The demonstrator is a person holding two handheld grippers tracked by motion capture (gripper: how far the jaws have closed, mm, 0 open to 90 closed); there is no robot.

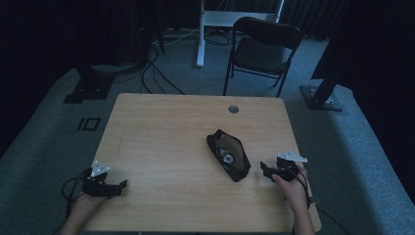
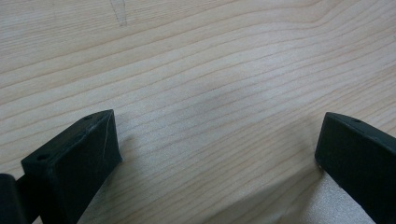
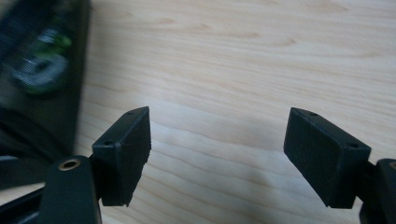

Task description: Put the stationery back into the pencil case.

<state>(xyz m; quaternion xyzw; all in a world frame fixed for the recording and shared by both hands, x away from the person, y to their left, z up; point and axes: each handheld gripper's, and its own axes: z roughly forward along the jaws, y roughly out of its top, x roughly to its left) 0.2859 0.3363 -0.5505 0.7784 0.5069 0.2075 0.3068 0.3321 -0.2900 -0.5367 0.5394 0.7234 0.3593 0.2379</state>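
Observation:
A black mesh pouch [image 1: 227, 154] lies slanted on the wooden table [image 1: 161, 132], right of centre, with something green and white inside. It appears blurred at the left edge of the right gripper view as the pouch [image 3: 37, 70]. My right gripper [image 1: 264, 169] sits just right of the pouch, pointing toward it. Its jaws stand wide apart over bare wood as the right gripper [image 3: 219, 135], with nothing between them. My left gripper [image 1: 120, 186] rests low at the table's front left corner. In its own view the left gripper [image 2: 217, 135] is open over bare wood.
A round cable hole [image 1: 233, 108] sits near the table's far edge. Behind the table stand a black folding chair [image 1: 264, 49], a white desk leg [image 1: 200, 34] and loose cables on the grey carpet. Dark stands flank both sides.

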